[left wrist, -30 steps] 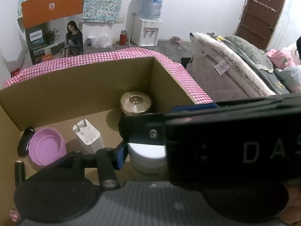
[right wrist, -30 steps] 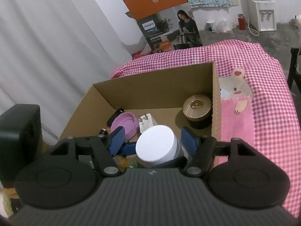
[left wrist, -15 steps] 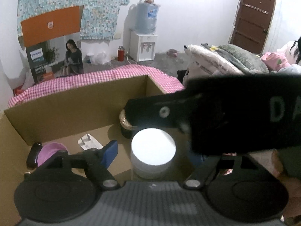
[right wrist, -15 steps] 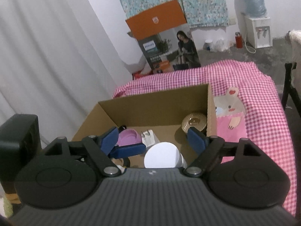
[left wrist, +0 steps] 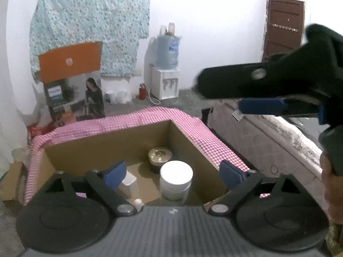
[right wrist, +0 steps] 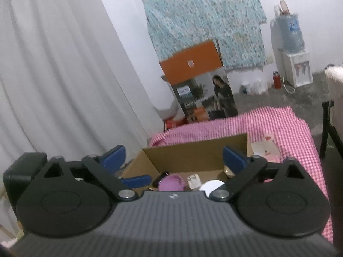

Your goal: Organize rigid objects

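Trouble, if any comes, looks likely to come from crowding: another rigid piece lowered carelessly could knock the white jar (left wrist: 176,178), which stands upright on the floor of the cardboard box (left wrist: 107,147), just beside the ribbed gold-lidded tin (left wrist: 159,156). Both tongs are let go and widening, nothing between them: left gripper (left wrist: 172,172), right gripper (right wrist: 174,155). Smooth plastic cylinder, matte corrugated walls, a round lilac bowl (right wrist: 171,182), and soft pink gingham cloth (left wrist: 205,137) underneath.

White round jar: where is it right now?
The white round jar stands upright inside the brown cardboard box, in the left wrist view's lower centre, just in front of the gold-lidded round tin.
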### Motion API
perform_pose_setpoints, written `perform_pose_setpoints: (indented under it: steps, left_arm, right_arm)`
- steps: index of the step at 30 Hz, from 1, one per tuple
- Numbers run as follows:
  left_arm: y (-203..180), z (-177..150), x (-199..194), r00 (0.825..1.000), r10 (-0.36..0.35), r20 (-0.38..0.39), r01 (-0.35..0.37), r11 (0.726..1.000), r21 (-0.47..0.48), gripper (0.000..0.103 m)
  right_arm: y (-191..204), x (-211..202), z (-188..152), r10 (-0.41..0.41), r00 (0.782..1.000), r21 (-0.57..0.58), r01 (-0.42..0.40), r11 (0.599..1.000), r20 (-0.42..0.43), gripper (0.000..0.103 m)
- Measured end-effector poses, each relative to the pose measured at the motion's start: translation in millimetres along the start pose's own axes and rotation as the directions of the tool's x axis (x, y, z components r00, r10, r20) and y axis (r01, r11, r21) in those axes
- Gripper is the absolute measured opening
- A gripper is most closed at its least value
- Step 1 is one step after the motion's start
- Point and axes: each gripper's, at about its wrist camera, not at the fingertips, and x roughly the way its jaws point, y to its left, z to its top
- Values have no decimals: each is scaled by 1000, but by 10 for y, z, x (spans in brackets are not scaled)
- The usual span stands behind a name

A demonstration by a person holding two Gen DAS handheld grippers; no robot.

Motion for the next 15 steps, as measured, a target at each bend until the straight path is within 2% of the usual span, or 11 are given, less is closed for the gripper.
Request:
perform_pose_setpoints:
  steps: [2,5,10,12,15]
  left_arm:
    - [51,-18,-166,1000,23,19,-23,1000,3,103]
    - [100,-32,-388,995,86,55,-86,996,1,103]
    - [140,-88,-599,979,196,47,-197,980,3,103]
    - [179,-106,-625,978,207,29,-207,978,-1,103]
    - [238,-137,-655,973,232,2,-232,972,-22,103]
  right_arm:
    - [72,-163,-4,-8,1000,-3,8,1000,26,102]
    - [176,-358,-38,-36,998,14,35,999,49,102]
    - [405,-544,-172,-167,985,-31,169,985,43,102]
    - [515,-530,-236,-251,968,-58,252,966,25,102]
    - [665,-467,-339,-370,929,-116,369,922,11,102]
